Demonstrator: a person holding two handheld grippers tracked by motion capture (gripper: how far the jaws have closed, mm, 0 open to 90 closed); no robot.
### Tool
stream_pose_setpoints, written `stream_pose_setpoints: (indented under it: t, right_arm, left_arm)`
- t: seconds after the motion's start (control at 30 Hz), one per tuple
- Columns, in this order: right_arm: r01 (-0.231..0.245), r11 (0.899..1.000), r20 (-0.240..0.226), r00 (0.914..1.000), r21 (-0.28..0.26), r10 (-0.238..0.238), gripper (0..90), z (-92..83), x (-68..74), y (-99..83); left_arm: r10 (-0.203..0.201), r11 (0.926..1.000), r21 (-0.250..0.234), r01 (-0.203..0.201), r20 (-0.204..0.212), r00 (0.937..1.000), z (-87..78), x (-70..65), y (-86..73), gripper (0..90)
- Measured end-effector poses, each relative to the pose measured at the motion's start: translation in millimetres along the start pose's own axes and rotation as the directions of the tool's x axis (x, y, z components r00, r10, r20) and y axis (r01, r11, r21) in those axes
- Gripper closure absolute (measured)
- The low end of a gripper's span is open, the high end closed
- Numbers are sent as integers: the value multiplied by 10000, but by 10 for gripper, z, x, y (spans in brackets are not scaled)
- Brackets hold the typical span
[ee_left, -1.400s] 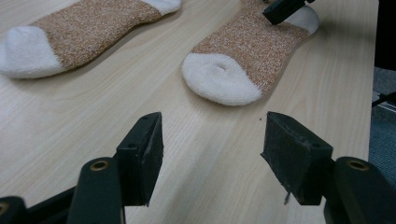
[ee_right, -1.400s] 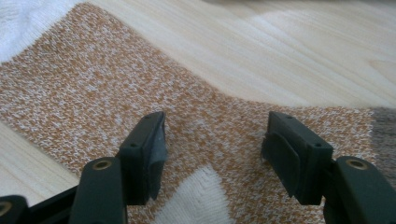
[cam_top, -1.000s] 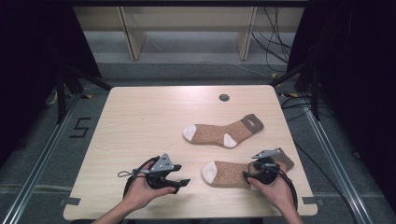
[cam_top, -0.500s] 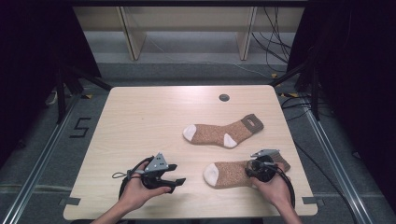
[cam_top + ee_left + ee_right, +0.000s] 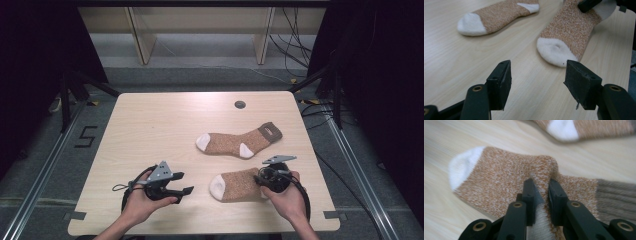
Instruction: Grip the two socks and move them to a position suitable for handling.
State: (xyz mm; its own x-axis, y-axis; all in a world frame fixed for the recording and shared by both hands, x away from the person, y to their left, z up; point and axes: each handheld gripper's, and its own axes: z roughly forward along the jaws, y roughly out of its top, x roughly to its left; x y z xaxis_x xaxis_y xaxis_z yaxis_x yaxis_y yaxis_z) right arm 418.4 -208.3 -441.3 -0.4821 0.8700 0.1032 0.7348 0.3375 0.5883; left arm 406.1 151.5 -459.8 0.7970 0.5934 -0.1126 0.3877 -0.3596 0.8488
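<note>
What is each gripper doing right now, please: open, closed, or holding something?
Left gripper: open, holding nothing, short of the near sock's toe.
Right gripper: jaws just closed, pinching a fold of the near sock by its heel.

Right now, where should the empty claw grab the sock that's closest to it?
Probably the near sock's white toe, coming in low from the left claw's side. The toe points at that open claw and lies flat, so one pad must slide under its edge. The right claw already pinches the heel end.
</note>
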Motion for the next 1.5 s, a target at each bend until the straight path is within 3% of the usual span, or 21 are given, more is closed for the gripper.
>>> stream_pose_setpoints:
  t: [0.07, 0.13, 0.2, 0.33, 0.4, 0.47, 0.6, 0.77, 0.8, 0.93, 1.0, 1.03, 1.07, 1.1, 1.17, 1.27, 1.37, 1.4, 1.43, 1.47, 1.5]
  right_arm:
    - [441, 9979, -149, 9989, -481, -449, 783, -29, 138, 112]
    - [305, 9982, -278, 9991, -518, -320, 783, -35, 206, 145]
    - [609, 9952, -494, 9967, -765, -648, 783, -14, 355, 263]
    - [784, 9932, -729, 9937, -856, -847, 783, 40, 525, 371]
    - [909, 9919, -1012, 9898, -892, -998, 783, 104, 734, 475]
    - [1078, 9899, -1086, 9871, -917, -1176, 783, 128, 798, 510]
    - [1351, 9875, -1339, 9803, -812, -1451, 783, 289, 1126, 644]
    - [1388, 9880, -1488, 9778, -682, -1476, 782, 447, 1338, 702]
    - [1457, 9871, -1570, 9754, -662, -1545, 778, 534, 1412, 715]
    - [1346, 9899, -1622, 9768, -445, -1401, 768, 685, 1508, 708]
    - [1386, 9900, -1679, 9757, -266, -1411, 756, 799, 1550, 678]
    - [1368, 9906, -1711, 9759, -56, -1357, 732, 883, 1572, 641]
    - [1368, 9906, -1711, 9759, -56, -1357, 732, 883, 1572, 641]
    - [1388, 9903, -1812, 9742, 101, -1347, 657, 964, 1567, 596]
    - [1193, 9927, -2031, 9726, 193, -1130, 573, 984, 1554, 567]
    - [949, 9953, -2155, 9717, -208, -972, 480, 839, 1453, 630]
    - [708, 9958, -1878, 9789, -587, -807, 494, 660, 1295, 715]
    - [914, 9915, -1600, 9815, -923, -1053, 506, 593, 1175, 755]
    - [1104, 9898, -889, 9890, -903, -1185, 536, 531, 915, 804]
    - [1117, 9918, -586, 9916, -627, -1153, 553, 542, 793, 807]
    - [760, 9967, -453, 9960, -269, -772, 571, 563, 688, 792]
  left_arm:
    - [-76, 9997, -227, 70, -252, 9997, -137, 68, 28, 381]
    - [-155, 9994, -324, 143, -363, 9992, -181, 91, 33, 383]
    - [-343, 9979, -573, 309, -599, 9976, -301, 174, 36, 385]
    - [-525, 9964, -708, 467, -829, 9952, -405, 236, 23, 391]
    - [-621, 9943, -920, 539, -878, 9942, -455, 268, 9, 394]
    - [-822, 9919, -1046, 718, -993, 9917, -511, 289, -7, 395]
    - [-1022, 9907, -1025, 898, -1224, 9872, -583, 321, -76, 402]
    - [-1143, 9930, -475, 1086, -1398, 9836, -602, 320, -171, 422]
    - [-1365, 9906, -255, 1343, -1304, 9820, -578, 335, -230, 426]
    - [-1485, 9876, 282, 1545, -1526, 9771, -548, 349, -313, 427]
    - [-1481, 9846, 699, 1605, -1563, 9765, -508, 359, -364, 433]
    - [-1297, 9772, 1475, 1527, -1548, 9794, -487, 374, -390, 437]
    - [-1297, 9772, 1475, 1527, -1548, 9794, -487, 374, -390, 440]
    - [-1189, 9684, 1988, 1506, -1630, 9794, -451, 375, -424, 448]
    - [-1076, 9639, 2241, 1436, -1652, 9804, -437, 374, -436, 462]
    - [-929, 9589, 2500, 1343, -1705, 9810, -441, 350, -451, 473]
    - [-809, 9570, 2615, 1253, -1739, 9814, -495, 353, -440, 478]
    - [-821, 9570, 2598, 1291, -1842, 9794, -522, 354, -443, 484]
    - [-818, 9525, 2717, 1377, -2075, 9748, -561, 377, -467, 506]
    - [-818, 9525, 2717, 1377, -2075, 9748, -561, 377, -467, 521]
    - [-782, 9470, 2879, 1429, -2248, 9713, -577, 391, -504, 536]
